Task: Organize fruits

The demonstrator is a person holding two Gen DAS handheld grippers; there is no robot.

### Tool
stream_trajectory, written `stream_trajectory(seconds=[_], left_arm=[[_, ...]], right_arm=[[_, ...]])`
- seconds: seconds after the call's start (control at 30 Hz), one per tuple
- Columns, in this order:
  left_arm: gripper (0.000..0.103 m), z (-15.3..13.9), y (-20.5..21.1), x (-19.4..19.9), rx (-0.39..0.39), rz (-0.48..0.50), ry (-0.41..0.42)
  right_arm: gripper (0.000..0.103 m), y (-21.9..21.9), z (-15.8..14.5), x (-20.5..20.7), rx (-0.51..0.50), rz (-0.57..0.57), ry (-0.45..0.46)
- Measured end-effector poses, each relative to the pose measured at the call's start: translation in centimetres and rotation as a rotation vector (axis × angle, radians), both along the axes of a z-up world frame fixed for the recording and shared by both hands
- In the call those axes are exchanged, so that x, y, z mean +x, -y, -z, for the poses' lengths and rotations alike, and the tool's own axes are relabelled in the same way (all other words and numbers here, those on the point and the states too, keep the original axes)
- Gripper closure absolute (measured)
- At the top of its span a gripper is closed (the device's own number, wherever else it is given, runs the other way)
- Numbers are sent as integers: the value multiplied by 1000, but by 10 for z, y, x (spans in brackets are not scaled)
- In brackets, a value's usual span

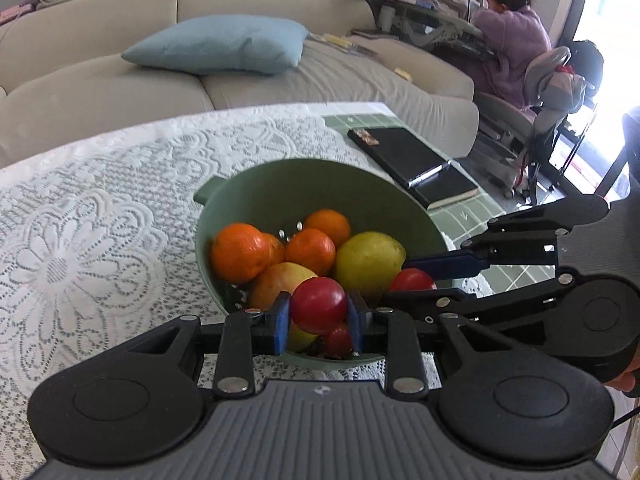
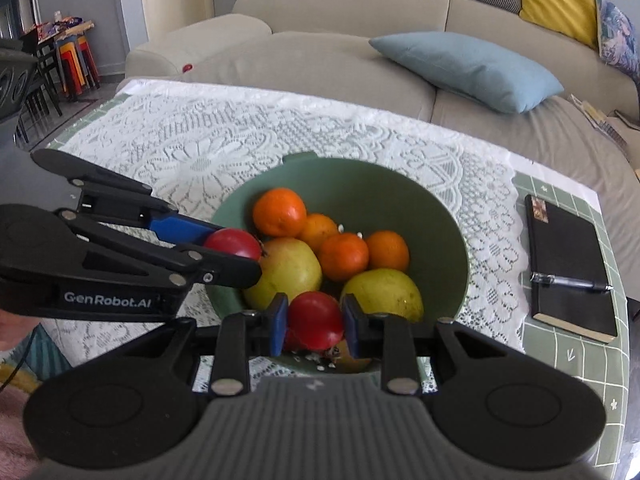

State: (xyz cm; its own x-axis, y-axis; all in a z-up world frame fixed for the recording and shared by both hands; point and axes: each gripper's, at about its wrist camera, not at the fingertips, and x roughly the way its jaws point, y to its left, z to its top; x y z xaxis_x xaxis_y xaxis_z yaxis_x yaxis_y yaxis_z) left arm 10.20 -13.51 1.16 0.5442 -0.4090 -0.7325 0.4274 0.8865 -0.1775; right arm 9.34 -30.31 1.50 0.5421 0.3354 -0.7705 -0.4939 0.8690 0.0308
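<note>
Each gripper, left gripper and right gripper, was clamped on a red tomato at the near side of the green bowl, where oranges lay piled, so sorting seemed barely begun.

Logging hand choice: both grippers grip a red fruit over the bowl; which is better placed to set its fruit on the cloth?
Probably left: the left gripper holds its red fruit by the bowl's left side, beside bare lace cloth; the right gripper's side holds a notebook.
</note>
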Motion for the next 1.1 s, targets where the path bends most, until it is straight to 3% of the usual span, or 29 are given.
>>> stream_trajectory(seconds=[0.37,0.7,0.83,0.97,1.1], left_arm=[[71,13,2,9,-6,13,-55],[70,18,3,12,-19,31,-55],[62,18,-1,13,-46,32,-61],[61,18,-5,14,-65,33,-66],[55,16,-11,17,-96,15,-83]], right_arm=[[77,-1,20,13,-40,-41,-31],[77,-4,25,16,-61,-60,-48],[76,-6,24,16,-71,-63,-51],[76,-7,23,17,-80,-67,-55],[68,-6,18,16,-79,-57,-43]])
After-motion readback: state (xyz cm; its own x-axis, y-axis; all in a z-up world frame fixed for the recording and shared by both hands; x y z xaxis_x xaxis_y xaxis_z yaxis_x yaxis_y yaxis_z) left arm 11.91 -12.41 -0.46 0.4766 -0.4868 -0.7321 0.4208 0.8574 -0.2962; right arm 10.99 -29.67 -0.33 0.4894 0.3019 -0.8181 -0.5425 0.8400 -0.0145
